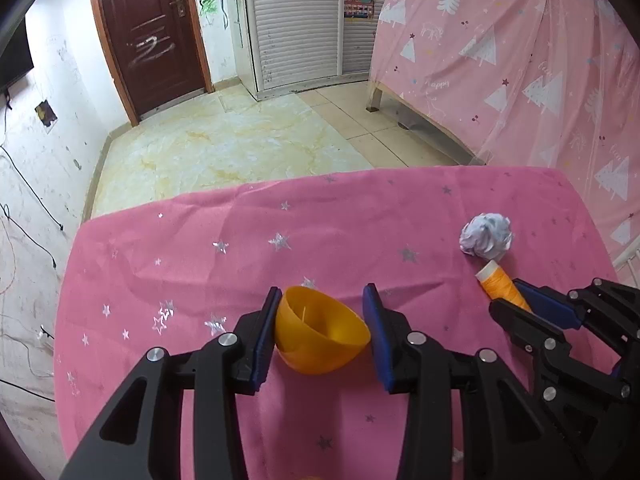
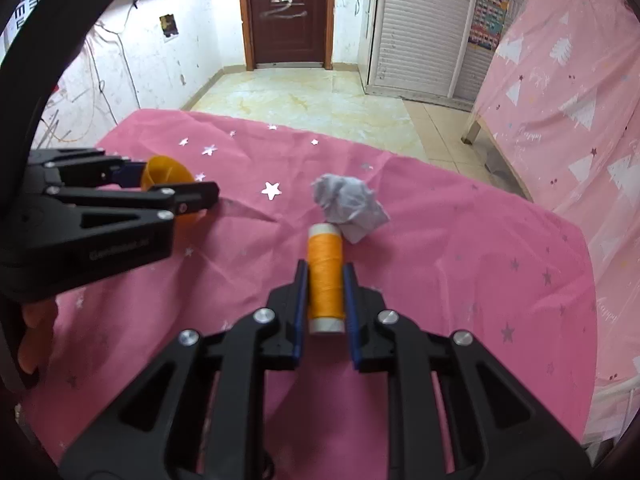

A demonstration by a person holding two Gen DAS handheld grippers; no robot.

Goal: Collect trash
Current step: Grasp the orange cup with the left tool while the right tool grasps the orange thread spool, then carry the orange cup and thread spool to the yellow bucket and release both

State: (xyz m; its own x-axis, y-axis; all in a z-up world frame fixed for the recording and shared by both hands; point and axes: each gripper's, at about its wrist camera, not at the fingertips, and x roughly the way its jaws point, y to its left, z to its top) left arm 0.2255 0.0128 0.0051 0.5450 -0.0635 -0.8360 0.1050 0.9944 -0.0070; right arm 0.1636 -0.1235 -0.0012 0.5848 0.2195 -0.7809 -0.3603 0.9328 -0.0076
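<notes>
An orange plastic bowl (image 1: 320, 332) lies tilted on the pink star-print tablecloth (image 1: 240, 248), between the fingers of my left gripper (image 1: 324, 304); the jaws touch its sides. The bowl also shows in the right wrist view (image 2: 166, 176). My right gripper (image 2: 326, 276) is shut on an orange thread spool (image 2: 326, 276) lying on the cloth; the spool shows in the left wrist view (image 1: 500, 280). A crumpled grey-white paper ball (image 2: 348, 208) lies just beyond the spool, touching its far end; it also shows in the left wrist view (image 1: 486, 240).
The table's far edge (image 1: 280, 188) drops to a tiled floor. A bed draped in pink tree-print fabric (image 1: 520, 60) stands to the right. A brown door (image 2: 286, 12) and white louvred wardrobe (image 2: 420, 28) are at the back.
</notes>
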